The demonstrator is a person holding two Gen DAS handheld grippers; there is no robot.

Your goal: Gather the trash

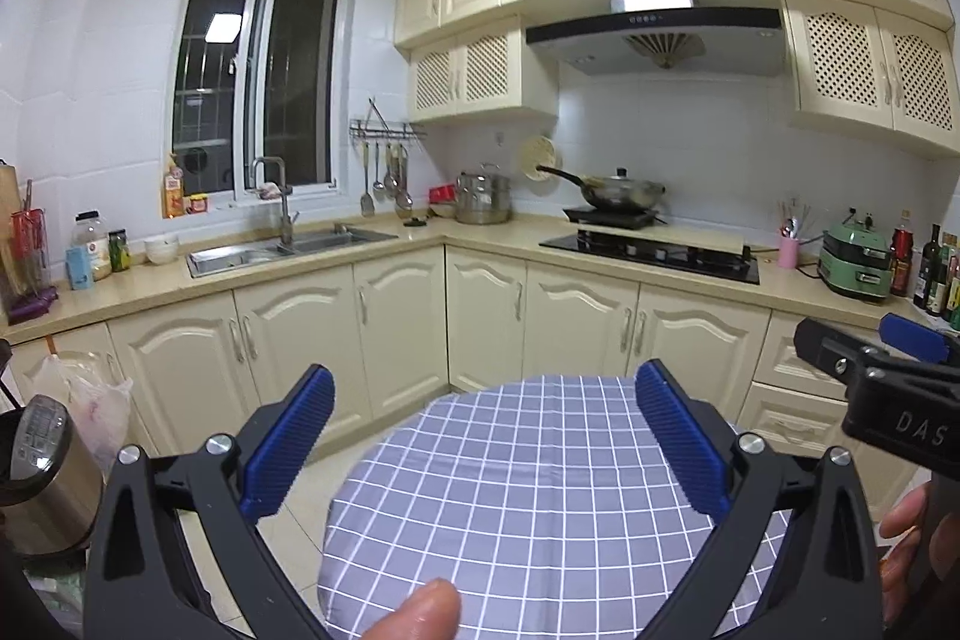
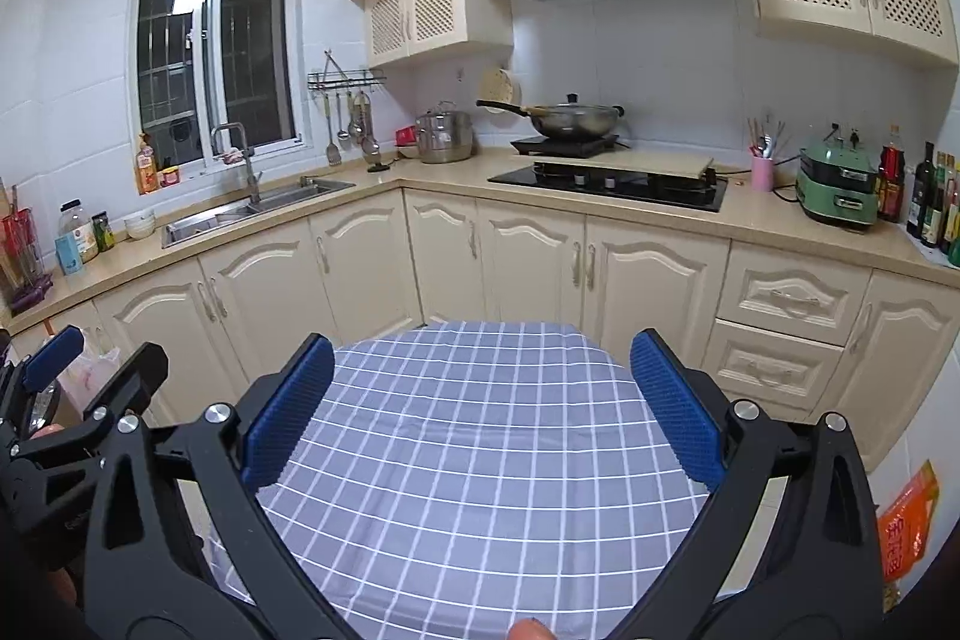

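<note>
grippers, left [image 1: 483,451] and right [image 2: 480,415] (both spread), over checked tablecloth [image 2: 480,436]

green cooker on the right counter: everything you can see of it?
The green cooker is a squat, pale-green countertop appliance, plastic-looking, with stacked rounded sections, a darker band between them and a panel low on its front. Small dark fittings stand on its closed lid. It sits upright on the beige counter, between a pink utensil cup and a row of dark bottles. A dark cord runs along the counter toward it from the cup side. Neither gripper is near it.
</note>
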